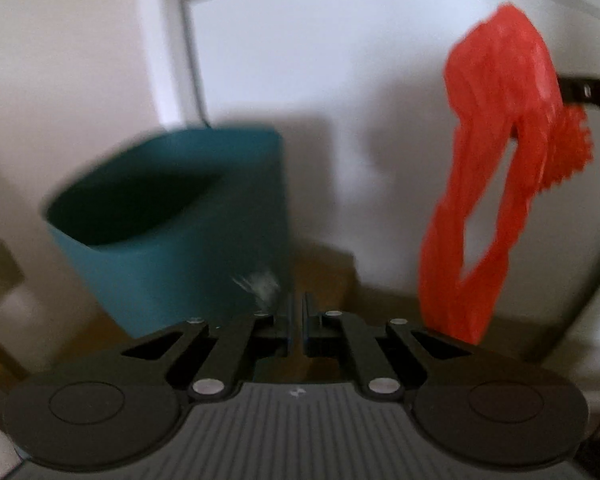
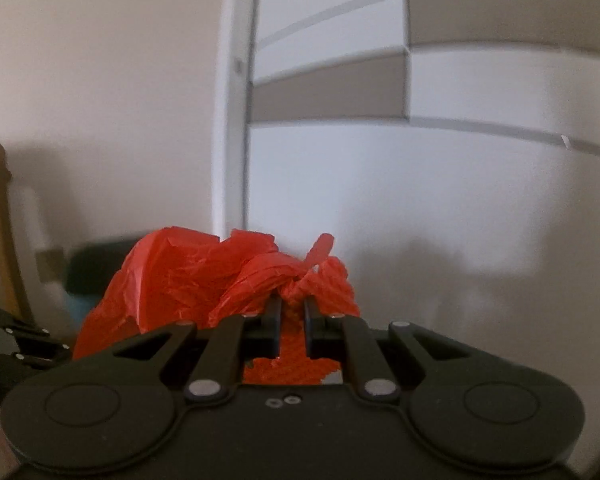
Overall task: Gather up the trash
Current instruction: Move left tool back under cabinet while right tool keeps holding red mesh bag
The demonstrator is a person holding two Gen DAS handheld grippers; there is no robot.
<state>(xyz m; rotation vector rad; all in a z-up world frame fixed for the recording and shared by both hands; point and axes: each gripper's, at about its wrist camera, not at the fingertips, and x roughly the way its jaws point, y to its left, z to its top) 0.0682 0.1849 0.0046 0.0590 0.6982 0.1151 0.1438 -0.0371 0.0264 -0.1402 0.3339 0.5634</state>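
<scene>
1. The step in hand seems to be the fitting of the red plastic bag point(image 2: 172, 276) into the teal bin point(image 1: 172, 224); the bag is hanging in the air and is not yet over the bin.
2. The right tool point(image 2: 293, 312) is clamping a bunched, knotted part of the bag between its fingers.
3. The left tool point(image 1: 296, 320) is standing with its fingers together and is holding nothing.
4. In the left wrist view, the bag is hanging at the right, well apart from the left tool, and the bin is standing to the left on the floor, near the white wall.
5. The next move probably calls for the left tool to open and take a free edge of the bag, so that the mouth is spreading over the bin's rim.
</scene>
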